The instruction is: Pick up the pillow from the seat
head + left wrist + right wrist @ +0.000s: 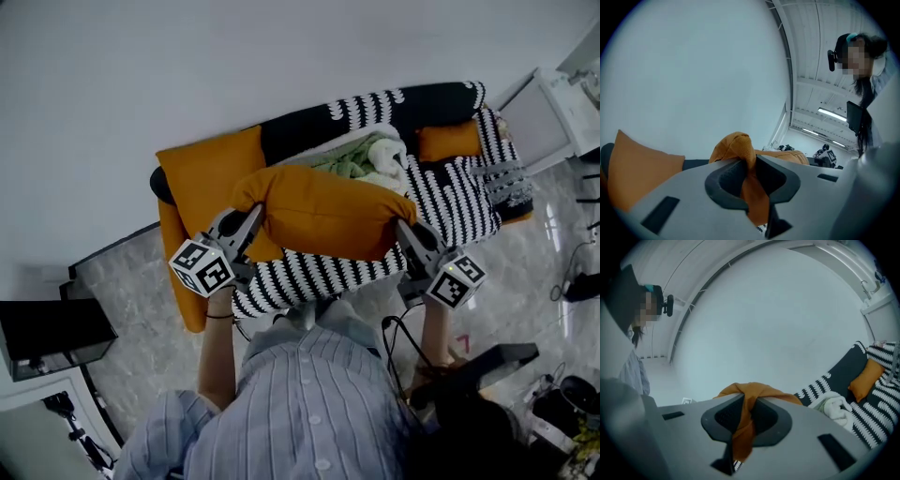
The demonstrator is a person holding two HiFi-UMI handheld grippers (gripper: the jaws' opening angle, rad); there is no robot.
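A large orange pillow [328,211] hangs in the air above the striped seat [450,192], stretched between both grippers. My left gripper [251,223] is shut on its left corner; orange fabric [749,180] is pinched between the dark pads. My right gripper [405,228] is shut on the right corner, where the fabric [743,425] bunches between its pads. The pillow's body [754,391] rises just past the right jaws.
A second large orange pillow [206,173] leans at the sofa's left end and a small orange cushion [448,141] lies at the right. A crumpled white and green blanket [370,159] rests behind the held pillow. A white cabinet [548,112] stands right of the sofa.
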